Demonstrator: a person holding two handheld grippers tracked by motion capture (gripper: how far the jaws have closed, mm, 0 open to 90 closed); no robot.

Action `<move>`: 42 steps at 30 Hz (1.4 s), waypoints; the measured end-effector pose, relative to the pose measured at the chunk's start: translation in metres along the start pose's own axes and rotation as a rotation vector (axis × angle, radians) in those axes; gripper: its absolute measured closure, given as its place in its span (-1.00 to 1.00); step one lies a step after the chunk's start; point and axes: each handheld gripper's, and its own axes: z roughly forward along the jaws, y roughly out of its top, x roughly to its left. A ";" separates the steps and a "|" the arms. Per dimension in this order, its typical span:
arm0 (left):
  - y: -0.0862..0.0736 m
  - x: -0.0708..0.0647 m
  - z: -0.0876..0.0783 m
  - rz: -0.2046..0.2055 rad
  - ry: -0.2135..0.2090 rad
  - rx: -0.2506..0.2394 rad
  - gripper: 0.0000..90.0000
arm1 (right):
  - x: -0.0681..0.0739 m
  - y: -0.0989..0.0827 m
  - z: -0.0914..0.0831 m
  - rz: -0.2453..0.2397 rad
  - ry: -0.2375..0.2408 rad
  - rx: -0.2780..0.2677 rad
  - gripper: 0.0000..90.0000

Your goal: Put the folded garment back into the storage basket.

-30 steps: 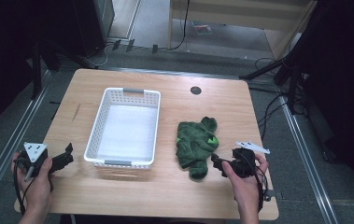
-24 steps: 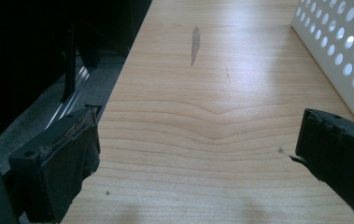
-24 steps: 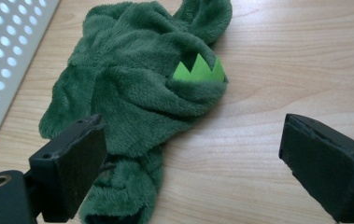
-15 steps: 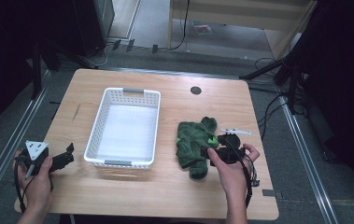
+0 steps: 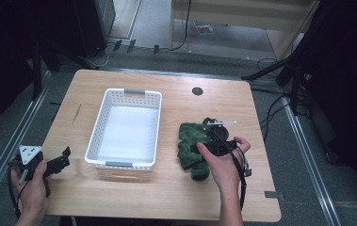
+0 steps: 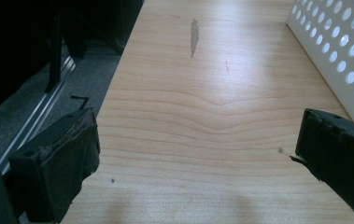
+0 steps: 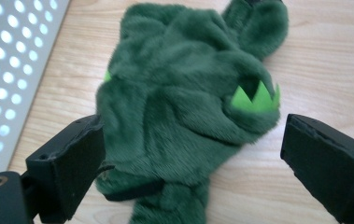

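**Open jaws poised over a green plush toy**

While a person's right hand (image 5: pixel 223 162) holds the right gripper (image 5: pixel 203 147) over a wooden table (image 5: pixel 166 197), its two black jaws stand wide apart on either side of a dark green plush toy (image 7: pixel 184 107), one jaw just beside the toy's flank and the other clear of it, with nothing clamped between them. The plush lies flat on the table just to the right of a white perforated basket (image 5: pixel 125 162), near it but not touching. Bright green zigzag felt (image 7: pixel 254 100) shows on the toy's upper right edge in the right gripper view; its lower end is cut off at the bottom of that view, and what creature it depicts is hard to make out. From the high view, the hand and gripper cover part of the toy. At the table's near left corner, the left hand (image 5: pixel 32 186) holds the left gripper (image 5: pixel 58 159), jaws likewise spread over bare wood beside the basket's wall.
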 end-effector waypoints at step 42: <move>0.001 -0.006 0.003 0.045 -0.025 0.037 -0.98 | 0.012 0.010 0.092 0.141 -0.098 0.310 -1.00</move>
